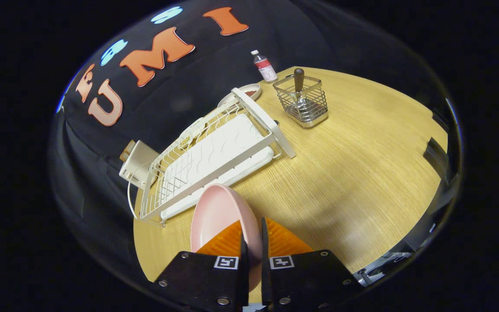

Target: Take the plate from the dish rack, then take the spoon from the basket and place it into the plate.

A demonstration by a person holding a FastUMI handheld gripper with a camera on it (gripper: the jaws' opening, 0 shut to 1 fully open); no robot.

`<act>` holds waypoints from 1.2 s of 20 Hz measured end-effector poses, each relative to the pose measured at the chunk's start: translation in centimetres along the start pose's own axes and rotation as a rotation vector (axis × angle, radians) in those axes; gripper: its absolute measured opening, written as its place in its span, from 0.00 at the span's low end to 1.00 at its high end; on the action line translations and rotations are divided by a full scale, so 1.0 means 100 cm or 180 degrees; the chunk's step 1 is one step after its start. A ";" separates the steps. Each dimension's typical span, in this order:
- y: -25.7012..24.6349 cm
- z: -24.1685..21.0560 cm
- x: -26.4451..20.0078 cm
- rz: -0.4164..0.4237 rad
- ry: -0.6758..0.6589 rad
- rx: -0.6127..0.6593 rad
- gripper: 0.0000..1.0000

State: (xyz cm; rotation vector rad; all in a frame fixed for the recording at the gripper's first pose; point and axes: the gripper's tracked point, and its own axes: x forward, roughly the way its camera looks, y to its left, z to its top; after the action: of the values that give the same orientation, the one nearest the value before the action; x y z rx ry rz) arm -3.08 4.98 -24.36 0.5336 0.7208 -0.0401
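A pink plate (220, 213) stands on edge between my fingers, and my gripper (252, 239) is shut on its rim, holding it above the wooden table (362, 173). Just beyond the plate lies the white wire dish rack (215, 158) on its white drip tray, with no dishes in its slots. Farther off, past the rack's far end, a wire basket (301, 102) holds the spoon (299, 86), whose dark handle sticks straight up.
A small bottle with a red label (264, 66) stands at the table's far edge beside the basket. A shallow dish (249, 91) sits behind the rack's far end. A white box with a cable (137, 164) lies beside the rack's near end.
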 end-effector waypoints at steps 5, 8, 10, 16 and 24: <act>-0.002 -0.011 0.006 0.0060 0.0144 0.0140 0.12; -0.006 -0.014 0.010 0.0042 0.0202 0.0241 0.14; -0.013 -0.011 0.008 -0.0036 0.0201 0.0223 0.16; -0.022 0.007 0.003 -0.0148 0.0084 0.0084 0.41; -0.053 0.096 -0.028 -0.0484 -0.0537 -0.0527 0.90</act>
State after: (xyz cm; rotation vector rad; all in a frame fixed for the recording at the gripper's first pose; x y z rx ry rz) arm -0.46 -4.60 -18.98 0.3120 0.5925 -0.1641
